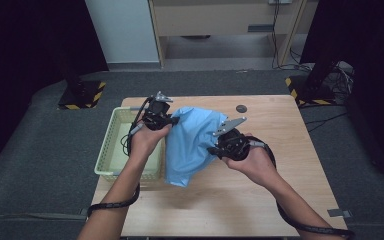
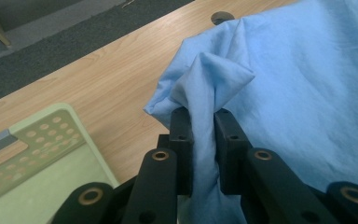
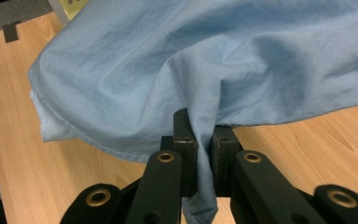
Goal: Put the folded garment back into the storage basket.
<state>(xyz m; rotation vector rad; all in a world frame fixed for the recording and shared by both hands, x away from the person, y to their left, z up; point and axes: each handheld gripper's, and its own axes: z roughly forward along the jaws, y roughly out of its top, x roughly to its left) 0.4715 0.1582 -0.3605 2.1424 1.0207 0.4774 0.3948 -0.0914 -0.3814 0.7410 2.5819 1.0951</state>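
Observation:
A light blue cloth [image 1: 192, 142] hangs between my two grippers above the wooden table [image 1: 260, 195]. My left gripper [image 1: 169, 120] is shut on a bunched fold at the cloth's left edge, close to the basket. In the left gripper view the blue cloth [image 2: 279, 88] is pinched between the black jaws of the left gripper [image 2: 201, 116]. My right gripper [image 1: 215, 149] is shut on the cloth's right side. The right gripper view shows the cloth [image 3: 177, 70] draped over the right gripper [image 3: 200, 123], a fold squeezed between the jaws.
A pale green perforated basket [image 1: 111, 145] stands at the table's left edge, under my left forearm; its corner [image 2: 42, 130] appears in the left gripper view. A round dark hole [image 1: 241, 108] sits near the table's far edge. Bare wood lies at the front and right.

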